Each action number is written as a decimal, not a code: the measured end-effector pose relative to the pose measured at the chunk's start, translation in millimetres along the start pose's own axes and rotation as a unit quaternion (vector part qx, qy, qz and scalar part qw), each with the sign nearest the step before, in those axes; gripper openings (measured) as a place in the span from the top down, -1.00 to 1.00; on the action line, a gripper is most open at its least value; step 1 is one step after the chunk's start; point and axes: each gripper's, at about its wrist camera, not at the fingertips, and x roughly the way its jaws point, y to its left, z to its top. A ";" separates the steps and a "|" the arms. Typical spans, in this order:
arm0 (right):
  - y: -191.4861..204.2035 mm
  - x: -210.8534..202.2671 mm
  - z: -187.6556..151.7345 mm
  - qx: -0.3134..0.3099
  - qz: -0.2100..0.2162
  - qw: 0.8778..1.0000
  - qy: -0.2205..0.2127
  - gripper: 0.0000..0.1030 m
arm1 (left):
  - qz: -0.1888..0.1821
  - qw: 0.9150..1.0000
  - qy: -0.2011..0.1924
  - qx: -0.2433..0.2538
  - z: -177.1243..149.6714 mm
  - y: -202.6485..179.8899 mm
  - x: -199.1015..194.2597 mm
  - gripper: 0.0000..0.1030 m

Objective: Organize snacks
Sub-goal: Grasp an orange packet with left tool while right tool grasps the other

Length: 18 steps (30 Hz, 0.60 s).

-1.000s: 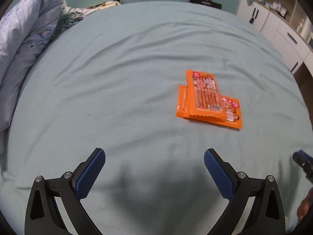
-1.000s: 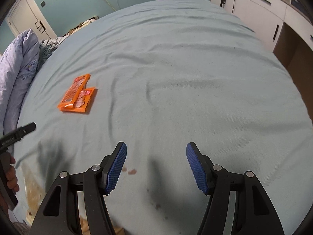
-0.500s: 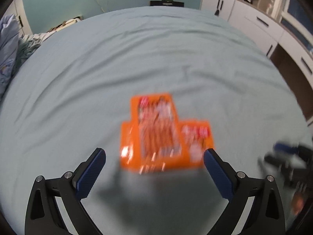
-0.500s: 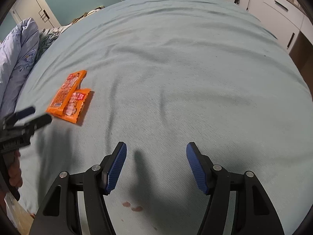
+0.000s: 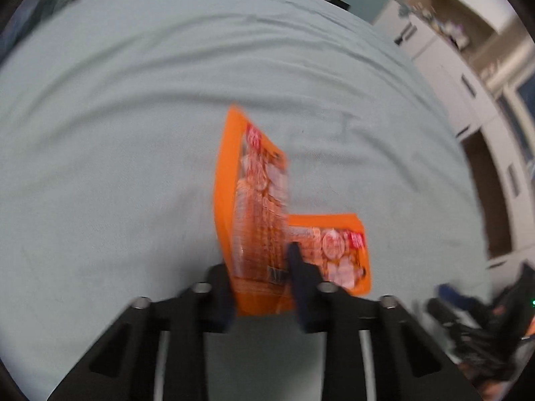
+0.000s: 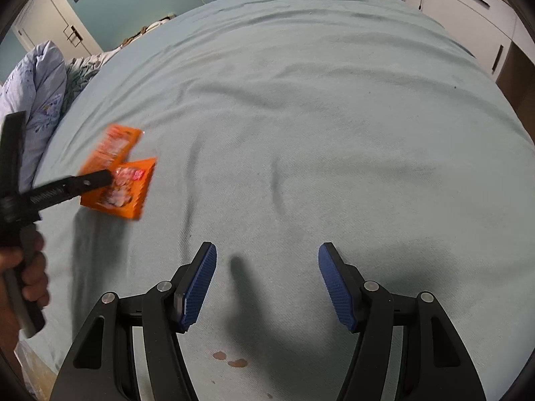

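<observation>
- Left gripper [image 5: 259, 287]: jaws drawn in tight on the near edge of a snack packet [image 5: 257, 207]; the packet stands tilted on edge.
- Packet: orange foil, printed photo panel, red label; blurred.
- Second orange packet [image 5: 334, 250] lies flat on the bed sheet [image 5: 117, 133], touching the first.
- Right gripper [image 6: 267, 282]: jaws wide, holding nothing, above the sheet.

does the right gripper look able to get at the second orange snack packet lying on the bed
Probably yes. The right gripper is open over bare light blue bedsheet, but the flat orange snack packet lies off to its left, partly under the left gripper, which could crowd it.
</observation>
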 end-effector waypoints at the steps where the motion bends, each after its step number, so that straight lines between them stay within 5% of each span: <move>1: 2.5 0.0 -1.4 -0.003 0.001 1.000 0.001 -0.21 | -0.005 1.000 0.003 -0.010 -7.8 3.2 -4.7 0.69; 6: 7.6 -15.8 -2.2 -0.015 0.004 1.000 -0.015 -0.21 | 0.027 1.000 -0.003 -0.003 -36.1 -7.1 -46.8 0.90; 11: 14.8 -25.8 -6.9 -0.033 0.013 0.999 -0.025 -0.21 | 0.002 1.000 -0.021 -0.005 -73.0 -13.6 -96.9 0.90; 18: 37.9 -12.4 -13.3 -0.070 0.057 0.996 0.022 -0.21 | -0.023 0.997 -0.065 -0.039 -116.7 3.7 -157.1 0.90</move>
